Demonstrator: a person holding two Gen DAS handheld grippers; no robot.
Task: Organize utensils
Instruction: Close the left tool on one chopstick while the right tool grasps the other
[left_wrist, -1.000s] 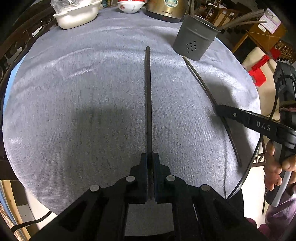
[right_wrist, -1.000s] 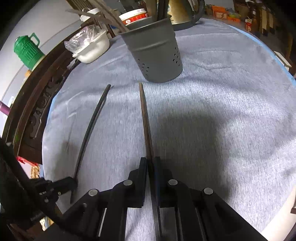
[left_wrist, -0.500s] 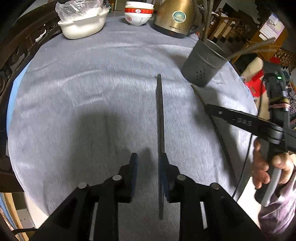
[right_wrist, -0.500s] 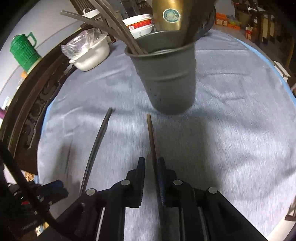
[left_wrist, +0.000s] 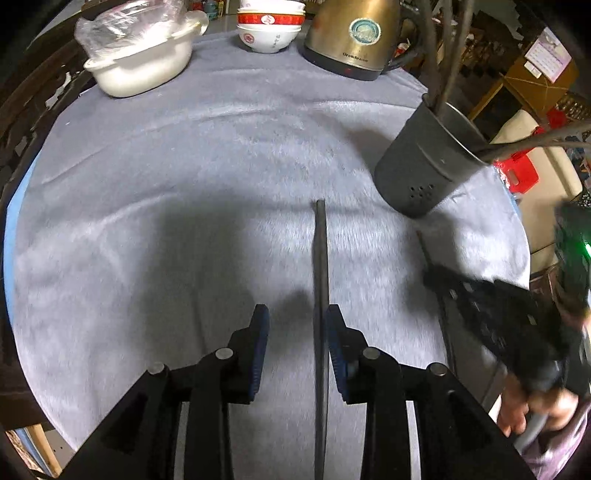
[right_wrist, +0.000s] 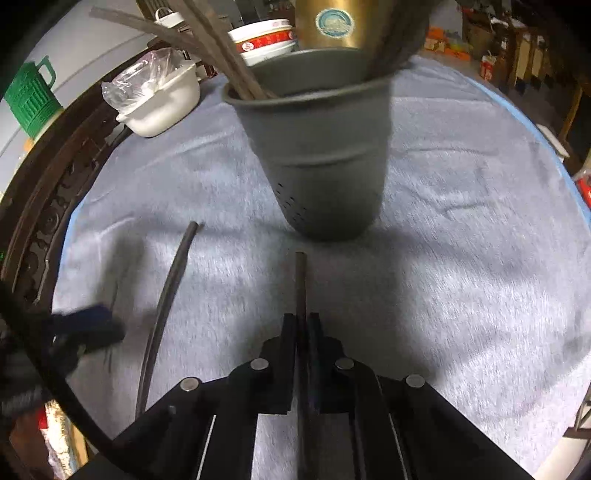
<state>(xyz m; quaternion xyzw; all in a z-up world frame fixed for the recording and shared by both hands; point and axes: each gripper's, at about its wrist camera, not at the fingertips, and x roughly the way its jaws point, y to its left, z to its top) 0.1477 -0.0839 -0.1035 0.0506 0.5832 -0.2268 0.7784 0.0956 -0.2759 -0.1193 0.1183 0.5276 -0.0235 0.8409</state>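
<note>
On cloth, chopstick (right_wrist: 301, 284) points toward holder (right_wrist: 317, 162).

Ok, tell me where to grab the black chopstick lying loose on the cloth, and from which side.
Grip the black chopstick near its end farthest from the grey holder, coming straight down from above and closing across its narrow width. It appears to lie flat on the grey cloth, long and thin, so only its sides offer purchase. An end grip probably leaves the far tip free to drop into the holder.

Right gripper (right_wrist: 302, 321): chopstick (right_wrist: 301, 284) between jaws, holder (right_wrist: 325, 162) just ahead, second chopstick (right_wrist: 166, 306) left on cloth (right_wrist: 461, 240). Kettle (right_wrist: 332, 26), bowls (right_wrist: 264, 40) behind holder.
</note>
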